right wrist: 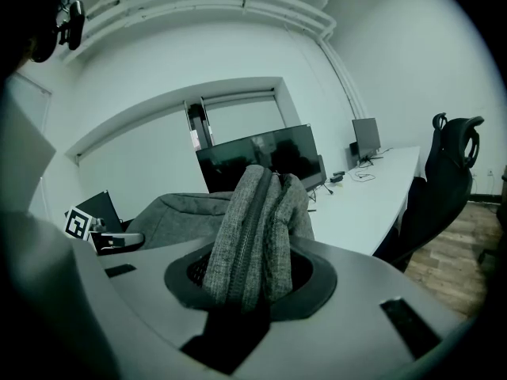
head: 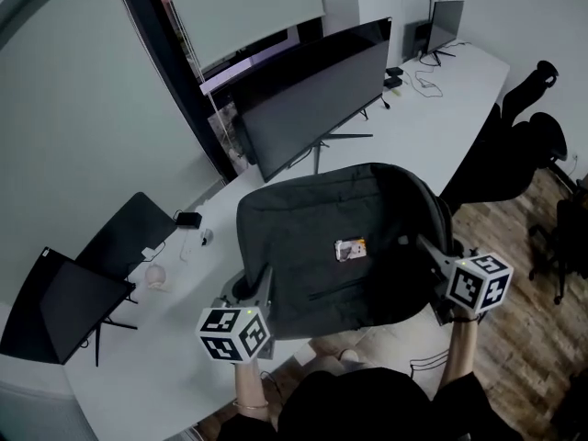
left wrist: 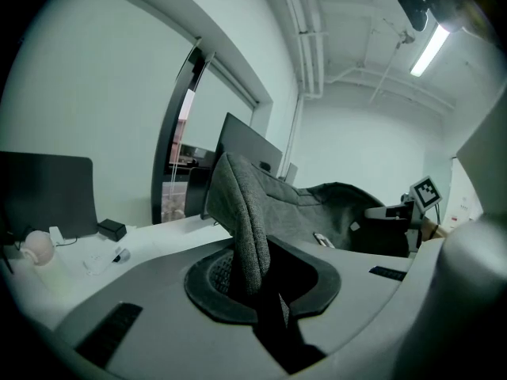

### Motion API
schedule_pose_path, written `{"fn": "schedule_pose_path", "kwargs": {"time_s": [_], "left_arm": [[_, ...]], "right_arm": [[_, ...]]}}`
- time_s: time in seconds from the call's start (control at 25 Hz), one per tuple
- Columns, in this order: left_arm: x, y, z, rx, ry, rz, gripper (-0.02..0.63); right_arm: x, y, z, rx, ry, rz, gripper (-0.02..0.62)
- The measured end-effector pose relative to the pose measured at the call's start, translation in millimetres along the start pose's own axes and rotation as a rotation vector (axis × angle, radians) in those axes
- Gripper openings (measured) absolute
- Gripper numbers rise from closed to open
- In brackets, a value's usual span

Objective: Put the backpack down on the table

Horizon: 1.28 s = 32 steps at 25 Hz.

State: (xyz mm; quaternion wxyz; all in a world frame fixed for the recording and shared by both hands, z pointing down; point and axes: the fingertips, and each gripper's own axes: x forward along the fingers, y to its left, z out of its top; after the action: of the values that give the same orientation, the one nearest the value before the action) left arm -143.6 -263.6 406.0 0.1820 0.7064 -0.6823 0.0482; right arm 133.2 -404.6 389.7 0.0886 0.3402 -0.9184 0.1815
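Grey backpack (head: 331, 246) held over white desk (head: 432, 127).
Left gripper (left wrist: 252, 279) and right gripper (right wrist: 247, 279) jaws pinch its edges at 8 and 4 o'clock; lower evenly.

Long white surface (head: 441, 108) along pale wall (head: 83, 108), dark window frame (head: 161, 72). Big dark monitor (head: 312, 108) mid, small monitor (head: 446, 24) far end, another dark screen (head: 64, 306) near left. Black office chair (head: 519, 131) beside surface, wood floor (head: 514, 338). Ceiling strip light (left wrist: 432, 47) on.
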Motion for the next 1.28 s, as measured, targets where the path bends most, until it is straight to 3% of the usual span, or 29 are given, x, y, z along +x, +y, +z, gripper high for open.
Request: {"fn": "schedule_pose_path", "kwargs": {"time_s": [0.48,1.28], "left_arm": [[45,50,-17,-0.103,0.069,0.019,0.054],[111,92,-70,-0.206,0.202,0.054,0.054]], "right_arm": [[78,-10,-2,0.001,0.088,0.031,0.118],[162,-50,-47,0.061,0.216,0.05,0.118]]}}
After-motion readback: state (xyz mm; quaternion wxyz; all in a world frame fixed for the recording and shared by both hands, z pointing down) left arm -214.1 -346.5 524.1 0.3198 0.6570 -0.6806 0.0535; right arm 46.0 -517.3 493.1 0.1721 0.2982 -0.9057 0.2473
